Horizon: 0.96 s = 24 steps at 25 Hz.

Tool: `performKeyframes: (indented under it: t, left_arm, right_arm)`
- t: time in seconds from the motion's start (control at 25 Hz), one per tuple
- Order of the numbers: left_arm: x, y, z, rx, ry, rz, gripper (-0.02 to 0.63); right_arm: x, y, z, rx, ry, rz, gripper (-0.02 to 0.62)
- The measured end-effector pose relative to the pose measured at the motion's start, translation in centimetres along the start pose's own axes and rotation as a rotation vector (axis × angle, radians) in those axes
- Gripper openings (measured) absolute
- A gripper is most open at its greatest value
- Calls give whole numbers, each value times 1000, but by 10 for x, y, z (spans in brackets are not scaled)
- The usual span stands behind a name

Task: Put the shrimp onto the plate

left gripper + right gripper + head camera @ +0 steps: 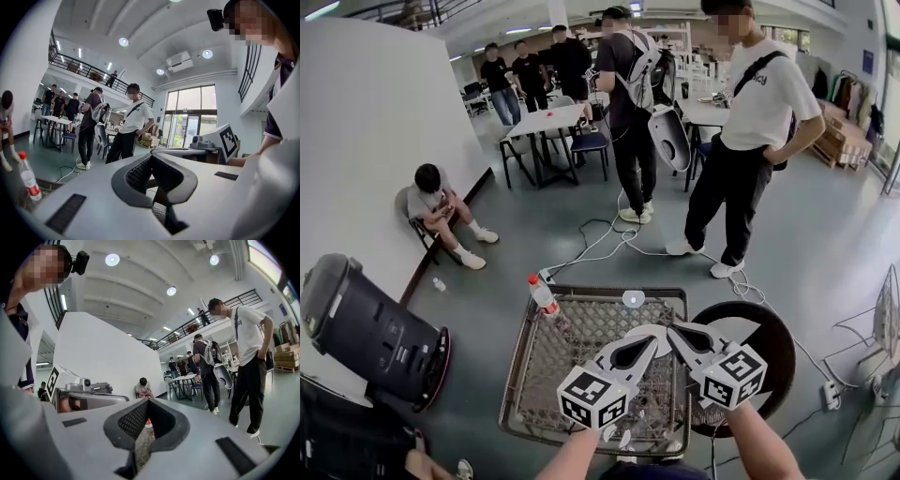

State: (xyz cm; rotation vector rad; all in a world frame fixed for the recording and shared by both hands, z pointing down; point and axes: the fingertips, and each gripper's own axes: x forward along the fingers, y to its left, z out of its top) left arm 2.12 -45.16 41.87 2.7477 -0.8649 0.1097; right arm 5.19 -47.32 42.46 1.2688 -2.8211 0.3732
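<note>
Head view gives no sure sight of the shrimp: I cannot tell where it lies. The only plate-like thing is a small white round disc [633, 299] on the far rim of the square grey wire-mesh table [523, 361], just beyond both tips.

The left hand-held gripper [653, 337] hangs over the middle of that mesh. In the left gripper view its jaws [151, 156] meet at the tip, leaving only the hollow between the dark ribbed pads, with nothing held there. The right hand-held gripper [673, 328] hangs just beside it, tip close to tip. It is likewise closed and empty [147, 400]; through its hollow the mesh shows.

Ahead and to the left of the left hand-held gripper, a clear plastic bottle with a red cap [542, 293] [27, 178] [149, 428] stands upright at the table's far corner. To the right of the right hand-held gripper is a round black table [776, 349].

Farther off, white cables [602, 246] trail across the grey floor. A person in a white T-shirt [755, 131] stands beyond them, and another person sits against the white wall [436, 208].
</note>
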Motion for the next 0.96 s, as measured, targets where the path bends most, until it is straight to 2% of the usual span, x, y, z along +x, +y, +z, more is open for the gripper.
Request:
performKeyframes:
  t: [0.96]
  left_arm:
    - [-6, -10, 22, 40, -49, 35, 8]
  right_arm:
    - [-8, 13, 36, -50, -67, 38, 5]
